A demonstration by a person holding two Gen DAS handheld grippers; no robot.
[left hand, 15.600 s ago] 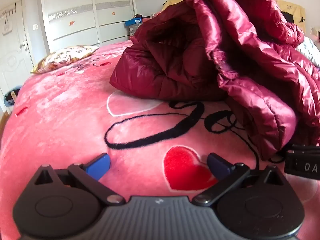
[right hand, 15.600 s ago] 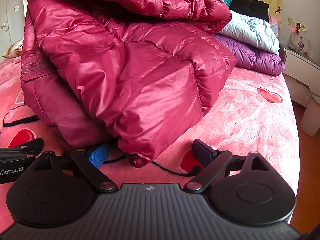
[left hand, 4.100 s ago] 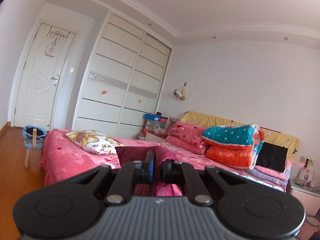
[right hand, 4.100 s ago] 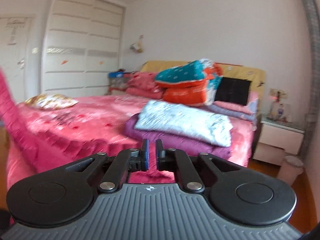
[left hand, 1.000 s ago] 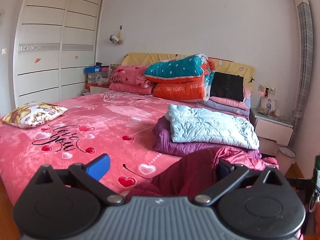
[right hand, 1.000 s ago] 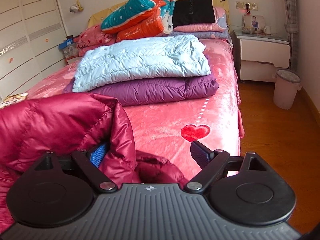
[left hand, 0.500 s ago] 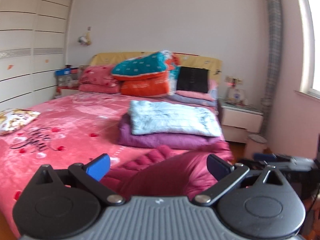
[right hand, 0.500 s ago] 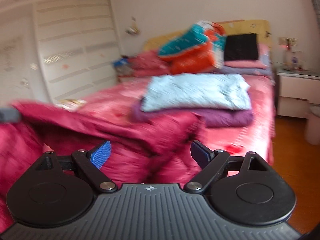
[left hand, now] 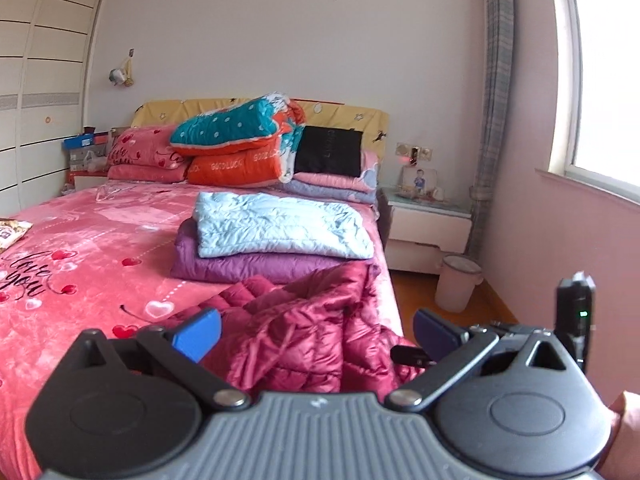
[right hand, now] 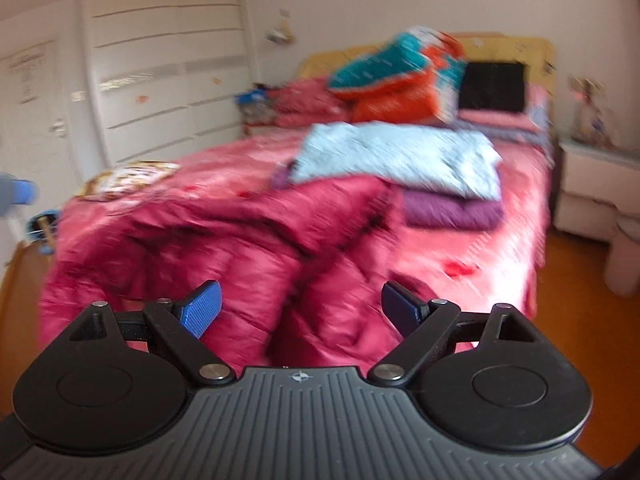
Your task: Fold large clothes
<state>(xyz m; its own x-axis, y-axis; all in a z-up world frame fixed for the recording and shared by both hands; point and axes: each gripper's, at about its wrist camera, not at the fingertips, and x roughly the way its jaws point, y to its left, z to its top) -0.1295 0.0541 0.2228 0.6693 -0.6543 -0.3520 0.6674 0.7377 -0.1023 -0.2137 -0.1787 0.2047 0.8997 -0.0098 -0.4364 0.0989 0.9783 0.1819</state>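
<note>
Both grippers, left (left hand: 316,330) and right (right hand: 300,306), now wide and empty; red coat (left hand: 304,328) just dropped unfolded on bed (left hand: 100,240); folding restarts.

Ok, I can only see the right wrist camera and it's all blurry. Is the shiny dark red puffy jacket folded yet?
Observer: Not yet. The left wrist view is sharp, and the shiny dark red puffy jacket lies crumpled, its quilted lining showing.
Operator: Is the other gripper holding it?
Observer: No. The left gripper is open and grips nothing.
Operator: What's further right than my picture goes?
Observer: A bright window, with a grey checked curtain in the corner beside it.
</note>
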